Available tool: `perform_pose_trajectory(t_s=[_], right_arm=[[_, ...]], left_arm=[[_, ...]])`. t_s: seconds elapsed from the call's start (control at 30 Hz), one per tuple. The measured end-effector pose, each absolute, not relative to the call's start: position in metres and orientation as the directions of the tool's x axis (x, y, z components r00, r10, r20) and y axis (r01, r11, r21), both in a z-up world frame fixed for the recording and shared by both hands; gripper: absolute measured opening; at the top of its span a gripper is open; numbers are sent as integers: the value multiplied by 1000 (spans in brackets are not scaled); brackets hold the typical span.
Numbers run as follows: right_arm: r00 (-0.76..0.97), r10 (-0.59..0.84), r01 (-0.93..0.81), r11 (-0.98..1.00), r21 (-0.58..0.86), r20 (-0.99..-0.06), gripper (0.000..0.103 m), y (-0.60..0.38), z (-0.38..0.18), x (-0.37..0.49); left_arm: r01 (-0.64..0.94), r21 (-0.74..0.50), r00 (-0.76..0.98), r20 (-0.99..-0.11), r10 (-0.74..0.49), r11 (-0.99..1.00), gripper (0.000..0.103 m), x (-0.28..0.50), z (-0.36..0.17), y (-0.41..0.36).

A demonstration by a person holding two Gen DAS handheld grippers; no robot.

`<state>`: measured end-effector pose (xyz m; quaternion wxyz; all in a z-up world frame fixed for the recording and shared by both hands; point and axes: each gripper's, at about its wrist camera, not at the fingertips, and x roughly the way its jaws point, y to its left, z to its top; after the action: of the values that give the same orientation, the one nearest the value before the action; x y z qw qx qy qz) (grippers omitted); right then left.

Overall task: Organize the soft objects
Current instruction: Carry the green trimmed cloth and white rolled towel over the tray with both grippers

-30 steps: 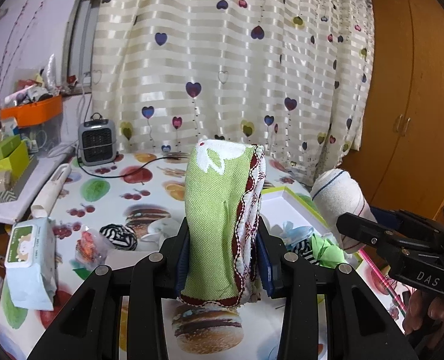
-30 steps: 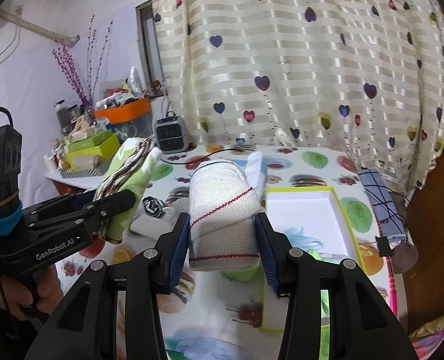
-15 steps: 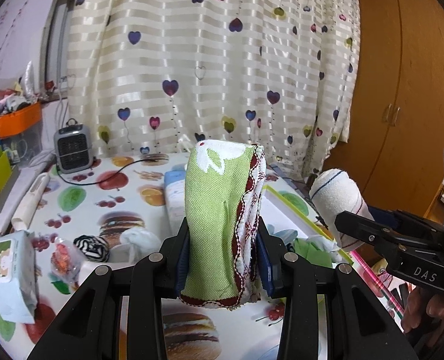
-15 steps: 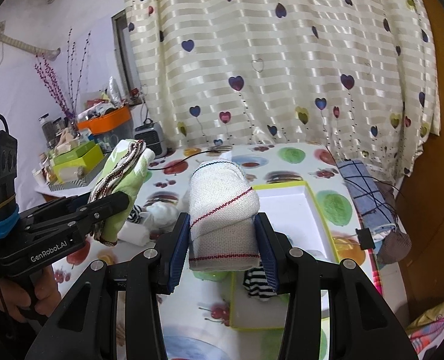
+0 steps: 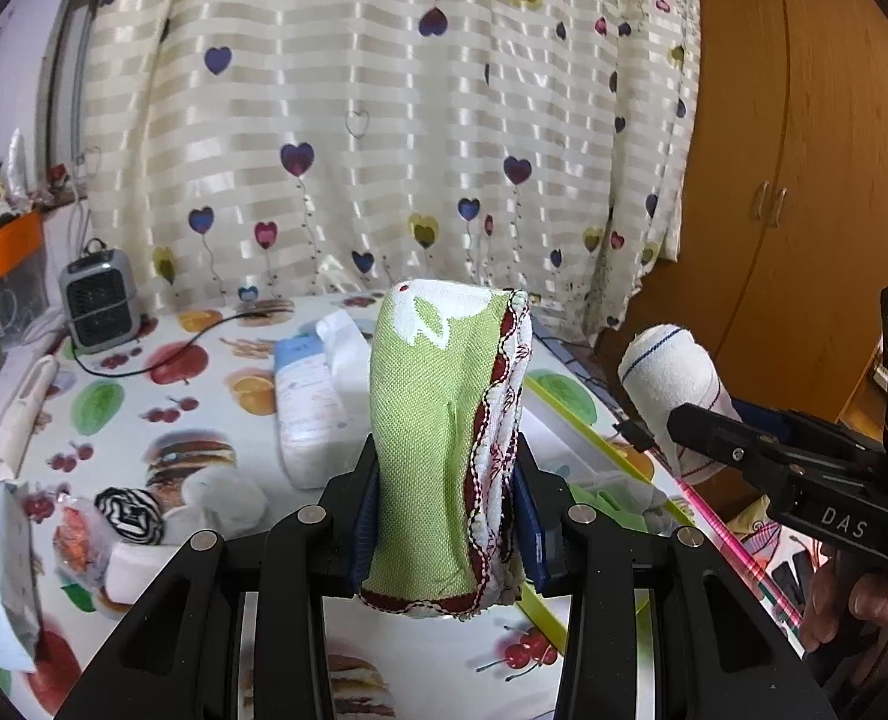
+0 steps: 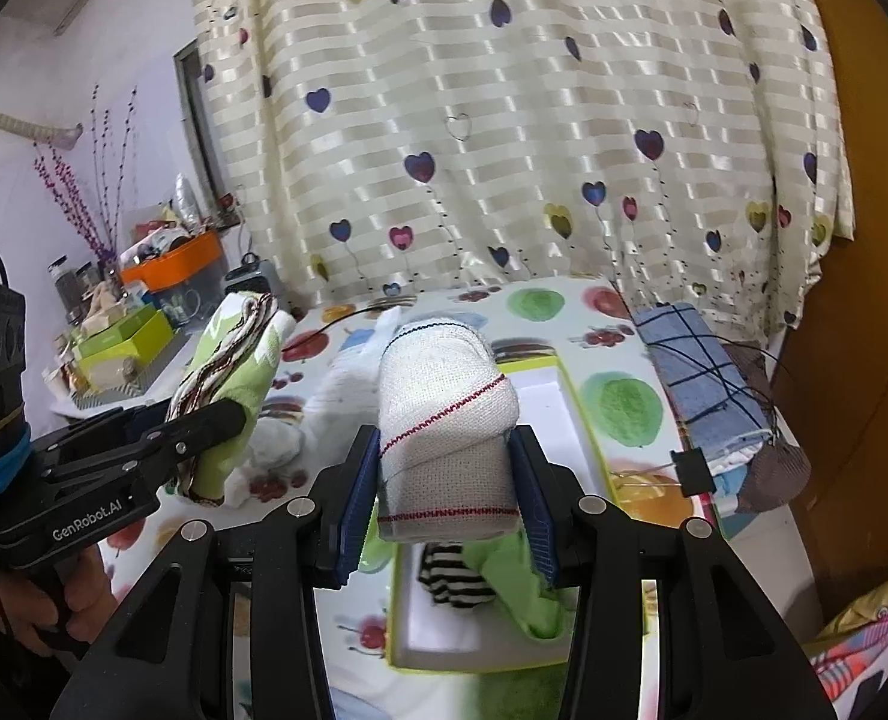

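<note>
Only the right wrist view looks down into the white box with the yellow-green rim [image 6: 582, 426], which lies directly below and ahead of the right gripper [image 6: 447, 483]. Inside it, at the near end under the jaws, sit a black-and-white striped sock [image 6: 453, 579] and a crumpled green cloth [image 6: 522, 591], touching each other; the far end of the box shows bare white floor. The left wrist view catches just a corner of that box [image 5: 570, 420] to the right of the left gripper [image 5: 447, 510], but it alone shows what lies to the left of those jaws: a rolled zebra-striped sock [image 5: 129, 513], a white wad of cloth [image 5: 222, 495] beside it, and a tissue pack [image 5: 309, 402] just ahead.

The left gripper is clamped on a folded green cloth with red-and-white trim [image 5: 438, 438], which stands upright between the blue pads, held above the printed tablecloth [image 5: 174, 396]. The right gripper is closed on a rolled white cloth with red stitching [image 6: 444, 420], which fills the gap between its pads, above the near part of the box. Each view shows the other gripper off to its side: the green cloth [image 6: 228, 390] to the left of the right jaws, the white roll [image 5: 675, 384] to the right of the left jaws, well apart from each other.
</note>
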<state>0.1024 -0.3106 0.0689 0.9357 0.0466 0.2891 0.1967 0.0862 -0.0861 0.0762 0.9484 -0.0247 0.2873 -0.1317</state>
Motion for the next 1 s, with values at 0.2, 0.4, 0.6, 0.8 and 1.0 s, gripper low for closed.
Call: perform_pose_trajectory(t_s=[0.2,0.4,0.6,0.8,1.0], right_arm=[[747,382,-316,924,215,-544,45,-322,58,114],[736,377,-296,926,234,-562,45,-332,45,125],[727,373,-276,927,252,-576,45,-341,34,133],[713,378,-267,925,269,-590,45,-347,23,141],[701,381,-259,924,282,-603,45,-351,12,152]], left_arm=[[261,-125,769,-573,-284,957,37,99,63,-99],[299,-143,716,-620,-321,943,37,111,45,-118],[339,-166,654,-666,-359,926,37,125,25,-139],[347,-164,610,-708,-356,923,37,147,5,-157],[336,-154,595,-730,-336,929,37,171,-8,-167]])
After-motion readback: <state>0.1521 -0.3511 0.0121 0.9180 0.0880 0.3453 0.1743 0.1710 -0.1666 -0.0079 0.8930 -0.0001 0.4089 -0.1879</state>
